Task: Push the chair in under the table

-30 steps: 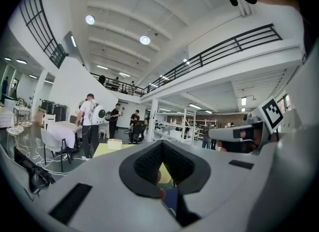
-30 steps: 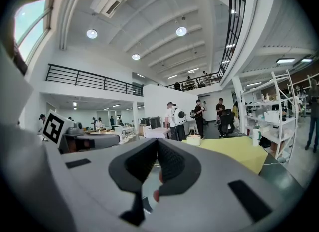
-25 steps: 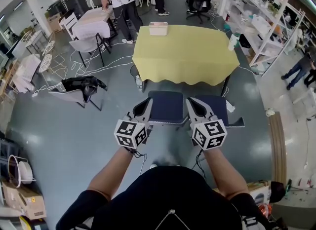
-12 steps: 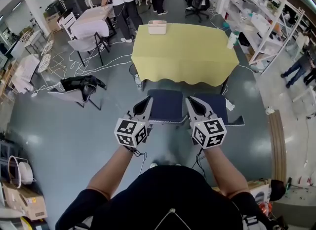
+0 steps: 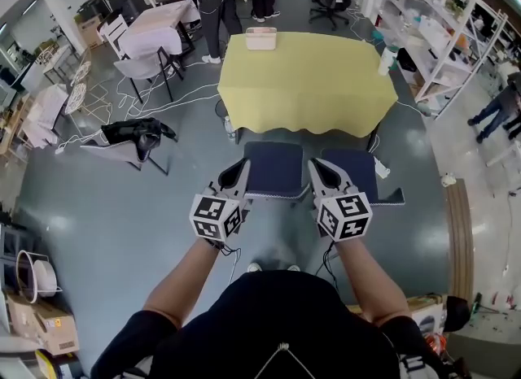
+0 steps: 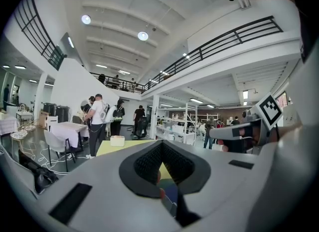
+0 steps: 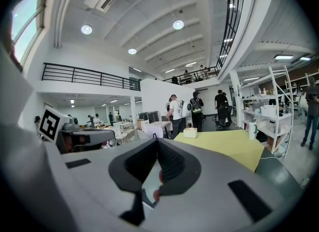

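Mid-frame we hold the left gripper [image 5: 242, 163] and right gripper [image 5: 313, 163], each with jaws closed together on nothing, at either edge of the dark blue cushioned chair [image 5: 275, 170], likely to shove it squarely under the yellow-clothed rectangular table [image 5: 308, 84] just above, its seat not yet beneath.
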Motion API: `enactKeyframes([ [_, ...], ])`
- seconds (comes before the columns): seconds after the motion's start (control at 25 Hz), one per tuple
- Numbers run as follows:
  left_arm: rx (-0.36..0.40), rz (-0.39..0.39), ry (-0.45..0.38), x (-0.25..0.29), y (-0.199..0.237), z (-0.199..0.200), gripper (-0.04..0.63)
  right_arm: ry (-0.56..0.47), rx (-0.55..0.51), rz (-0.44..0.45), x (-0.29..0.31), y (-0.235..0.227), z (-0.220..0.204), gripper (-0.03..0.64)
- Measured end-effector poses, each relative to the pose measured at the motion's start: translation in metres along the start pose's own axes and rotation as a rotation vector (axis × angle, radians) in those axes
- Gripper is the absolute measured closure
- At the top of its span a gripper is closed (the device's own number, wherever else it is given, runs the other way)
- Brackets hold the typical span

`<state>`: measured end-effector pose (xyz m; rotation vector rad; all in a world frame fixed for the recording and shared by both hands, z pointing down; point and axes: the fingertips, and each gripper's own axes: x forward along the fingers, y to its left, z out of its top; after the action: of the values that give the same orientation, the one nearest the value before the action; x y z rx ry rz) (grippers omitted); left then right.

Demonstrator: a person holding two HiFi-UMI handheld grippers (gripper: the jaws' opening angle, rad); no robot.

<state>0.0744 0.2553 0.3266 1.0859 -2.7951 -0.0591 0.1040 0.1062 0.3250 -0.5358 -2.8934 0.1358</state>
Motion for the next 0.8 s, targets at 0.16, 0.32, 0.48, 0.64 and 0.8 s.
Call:
enactKeyframes([
  [0.16,-0.004,0.03,0.017,-0.001,-0.006,-0.008,0.586,0.019,0.006,0.024,-0.001,-0.006,-0.01,0.601],
  [0.32,-0.01,0.064,0.042,0.001,-0.004,-0.018,0.586,0.034,0.014,0.053,0.006,-0.01,-0.02,0.601],
  [0.48,-0.017,0.103,0.064,-0.002,-0.001,-0.028,0.586,0.054,0.029,0.086,0.014,-0.011,-0.034,0.601],
  [0.64,-0.016,0.132,0.07,-0.008,0.003,-0.035,0.586,0.065,0.037,0.12,0.023,-0.005,-0.047,0.601],
  [0.8,-0.022,0.148,0.076,-0.01,0.019,-0.044,0.586,0.081,0.038,0.134,0.039,0.004,-0.06,0.602],
])
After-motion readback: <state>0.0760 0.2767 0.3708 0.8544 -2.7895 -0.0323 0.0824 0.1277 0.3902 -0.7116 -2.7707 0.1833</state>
